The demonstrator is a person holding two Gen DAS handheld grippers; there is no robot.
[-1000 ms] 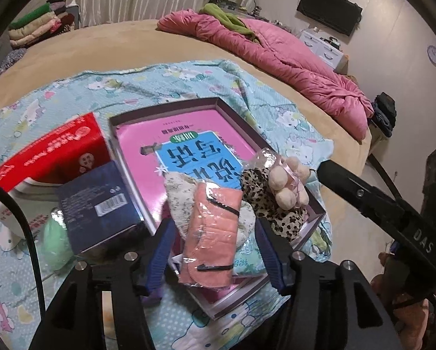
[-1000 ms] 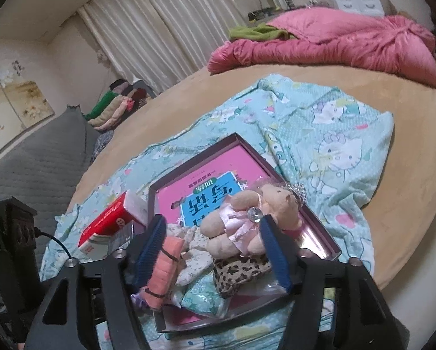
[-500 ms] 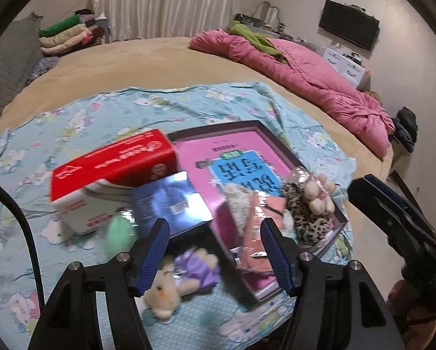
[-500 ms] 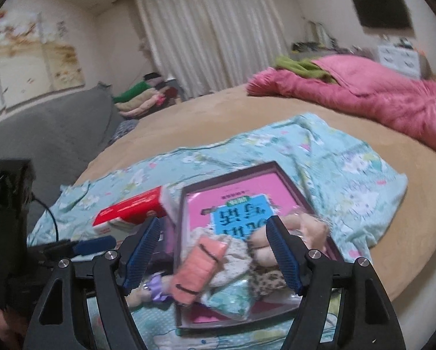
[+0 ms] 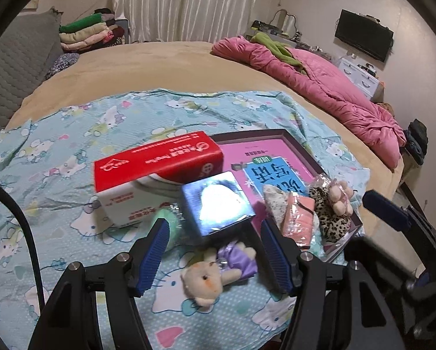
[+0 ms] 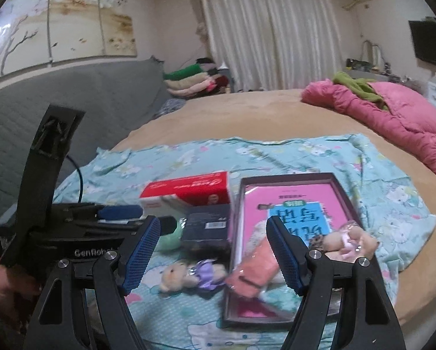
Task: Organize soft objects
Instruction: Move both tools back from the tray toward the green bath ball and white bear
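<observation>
A small bear in a purple dress (image 5: 215,271) lies on the Hello Kitty sheet, between my left gripper's (image 5: 215,255) open fingers; it also shows in the right wrist view (image 6: 193,272). A shallow purple-rimmed tray (image 5: 302,148) holds a pink packet (image 5: 298,218), a leopard-print item (image 5: 331,218), a pale patterned cloth and a pink-dressed bear (image 5: 339,197). My right gripper (image 6: 213,253) is open and empty, above the sheet near the tray (image 6: 343,192). A green soft ball (image 5: 168,224) lies beside the boxes.
A red and white tissue box (image 5: 156,172) and a dark blue box (image 5: 216,204) stand left of the tray. A pink quilt (image 5: 320,87) lies at the far right of the tan bed. Folded clothes (image 5: 86,33) are stacked behind.
Both grippers pulled back and swung left, away from the tray. The purple-dressed bear came into view between the left fingers. The pink-dressed bear stays in the tray.
</observation>
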